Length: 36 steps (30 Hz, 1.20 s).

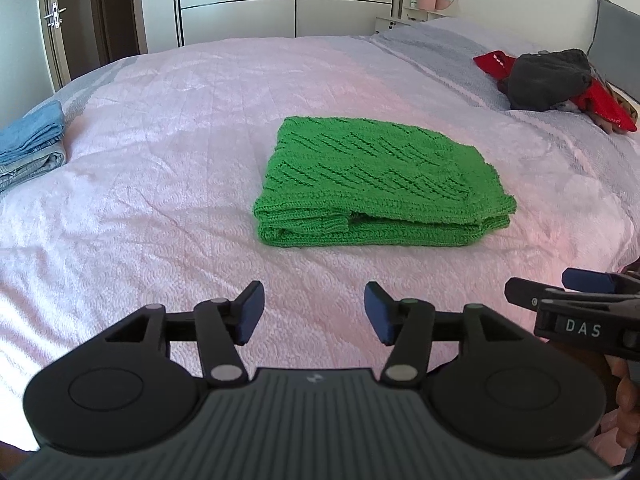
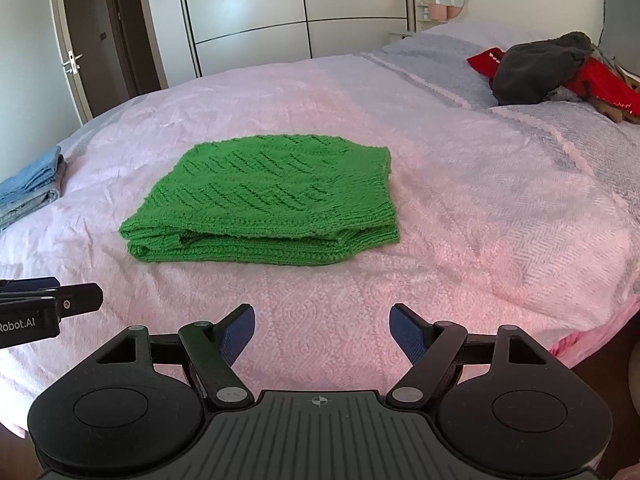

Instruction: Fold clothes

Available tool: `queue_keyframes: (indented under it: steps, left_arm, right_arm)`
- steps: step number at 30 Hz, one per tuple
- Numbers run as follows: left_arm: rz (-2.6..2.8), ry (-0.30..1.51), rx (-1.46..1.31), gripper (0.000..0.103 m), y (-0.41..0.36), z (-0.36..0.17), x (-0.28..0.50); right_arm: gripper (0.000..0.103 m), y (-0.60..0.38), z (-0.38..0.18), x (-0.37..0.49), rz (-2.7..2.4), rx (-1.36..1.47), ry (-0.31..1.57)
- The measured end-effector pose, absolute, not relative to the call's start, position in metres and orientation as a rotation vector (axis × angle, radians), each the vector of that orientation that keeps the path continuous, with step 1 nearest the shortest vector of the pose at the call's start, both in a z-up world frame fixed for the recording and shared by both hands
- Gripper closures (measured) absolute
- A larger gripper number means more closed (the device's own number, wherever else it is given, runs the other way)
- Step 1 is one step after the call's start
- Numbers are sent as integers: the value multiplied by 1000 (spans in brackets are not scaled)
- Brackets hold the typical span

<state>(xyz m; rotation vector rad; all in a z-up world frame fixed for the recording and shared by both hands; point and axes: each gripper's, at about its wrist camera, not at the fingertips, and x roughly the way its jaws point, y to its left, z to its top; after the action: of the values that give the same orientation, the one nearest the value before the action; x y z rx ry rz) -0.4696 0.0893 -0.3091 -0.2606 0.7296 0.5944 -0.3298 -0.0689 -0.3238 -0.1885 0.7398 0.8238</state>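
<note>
The left gripper point(image 1: 314, 312) hovers above the near part of the bed, fingers spread apart and holding nothing; the right gripper point(image 2: 322, 334) hangs beside it, likewise spread and holding nothing. Ahead of both, the green sweater point(image 1: 376, 178) lies folded into a flat rectangle in the middle of the pink bedspread point(image 1: 180, 128), clear of either gripper. Well to its left, a stack of folded blue clothes point(image 1: 30, 140) sits at the bed's edge. Far right, near the pillow, red and dark grey clothes point(image 1: 556, 80) lie in a loose heap
</note>
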Motion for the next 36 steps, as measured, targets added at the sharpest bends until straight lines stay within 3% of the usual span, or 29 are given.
queue_keyframes:
  steps: [27, 36]
  left_arm:
    - [562, 800, -319, 48, 114, -340, -452]
    - [528, 749, -452, 48, 150, -350, -462]
  right_arm:
    - [25, -42, -348, -308, 825, -247, 800]
    - [25, -57, -368, -276, 808, -130, 884]
